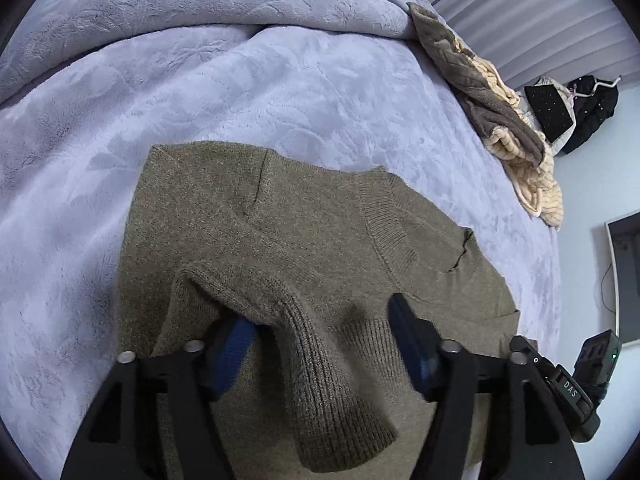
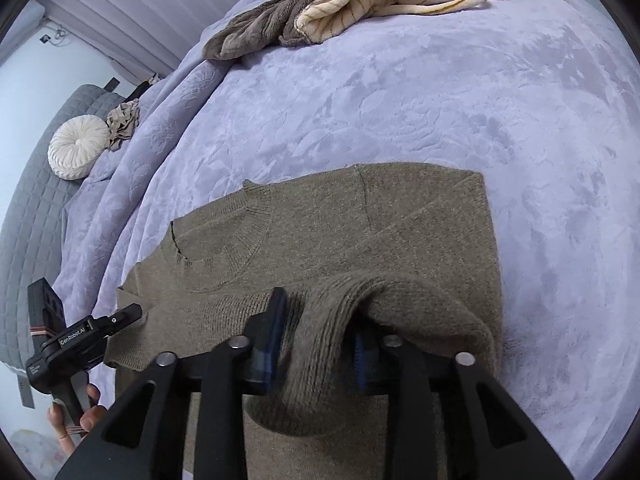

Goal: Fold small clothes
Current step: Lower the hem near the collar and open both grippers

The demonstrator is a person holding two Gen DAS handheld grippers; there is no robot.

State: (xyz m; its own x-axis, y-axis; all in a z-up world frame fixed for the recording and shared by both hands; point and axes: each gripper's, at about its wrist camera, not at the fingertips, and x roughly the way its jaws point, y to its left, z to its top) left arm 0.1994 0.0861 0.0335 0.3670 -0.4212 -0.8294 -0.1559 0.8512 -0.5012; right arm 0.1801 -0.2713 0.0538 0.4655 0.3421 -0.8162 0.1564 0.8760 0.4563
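Note:
An olive-brown knit sweater (image 1: 312, 232) lies flat on a lavender plush blanket (image 1: 240, 92), neckline toward the right in the left wrist view. It also shows in the right wrist view (image 2: 360, 232). My left gripper (image 1: 320, 340) is open, its blue pads either side of a ribbed sleeve cuff (image 1: 320, 380) that drapes between them. My right gripper (image 2: 320, 340) is open too, with the other sleeve (image 2: 320, 352) lying loosely between its pads. The right gripper's body shows at the left view's right edge (image 1: 568, 388).
A heap of brown and cream fleece clothes (image 2: 360, 4) lies at the far side of the blanket (image 2: 400, 100). A round white cushion (image 2: 76, 152) sits on a grey quilted headboard (image 2: 32, 208). The other hand-held gripper (image 2: 76, 344) is at left. Dark clothes (image 1: 576, 116) lie beyond the bed.

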